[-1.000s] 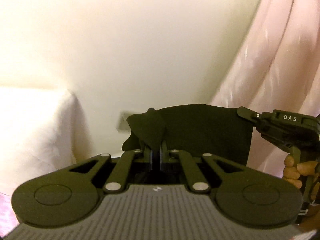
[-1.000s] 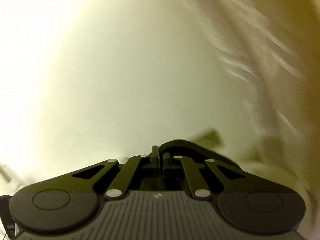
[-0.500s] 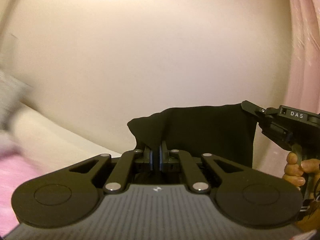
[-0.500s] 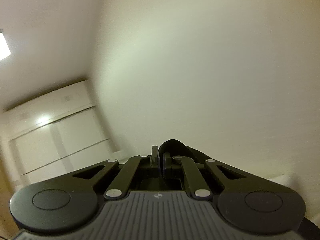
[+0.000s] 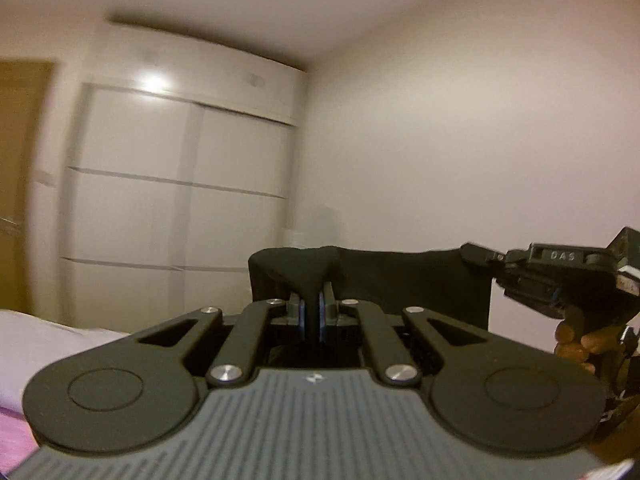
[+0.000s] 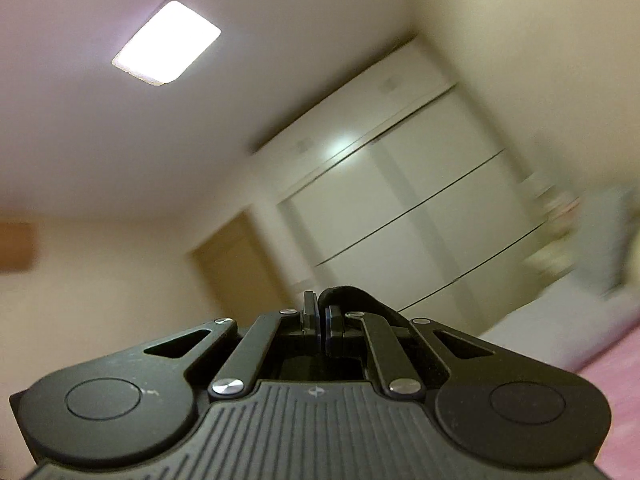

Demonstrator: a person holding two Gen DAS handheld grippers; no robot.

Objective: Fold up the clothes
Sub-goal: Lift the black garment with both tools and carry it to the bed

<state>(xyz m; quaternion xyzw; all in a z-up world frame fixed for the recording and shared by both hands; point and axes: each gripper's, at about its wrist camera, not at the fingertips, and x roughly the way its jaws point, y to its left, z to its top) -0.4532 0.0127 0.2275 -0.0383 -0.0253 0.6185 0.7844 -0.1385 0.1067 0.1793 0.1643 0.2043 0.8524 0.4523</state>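
Observation:
A black garment (image 5: 416, 280) hangs in the air, stretched between my two grippers. My left gripper (image 5: 313, 312) is shut on its left top corner, with a fold of cloth pinched between the pads. My right gripper (image 5: 476, 254) shows at the right of the left wrist view, held by a hand, and grips the garment's other top corner. In the right wrist view, my right gripper (image 6: 321, 320) is shut on a bulge of the black cloth (image 6: 352, 300). The garment's lower part is hidden behind the gripper body.
A white wardrobe with sliding doors (image 5: 180, 196) stands ahead, with a wooden door (image 5: 20, 184) to its left. A bed with a white sheet (image 5: 44, 344) and pink cover (image 6: 616, 364) lies below. A ceiling lamp (image 6: 166, 42) shines above.
Both grippers have swung round to the left with the garment held between them. The view has passed from the pink curtain and bare wall to the wardrobe and door.

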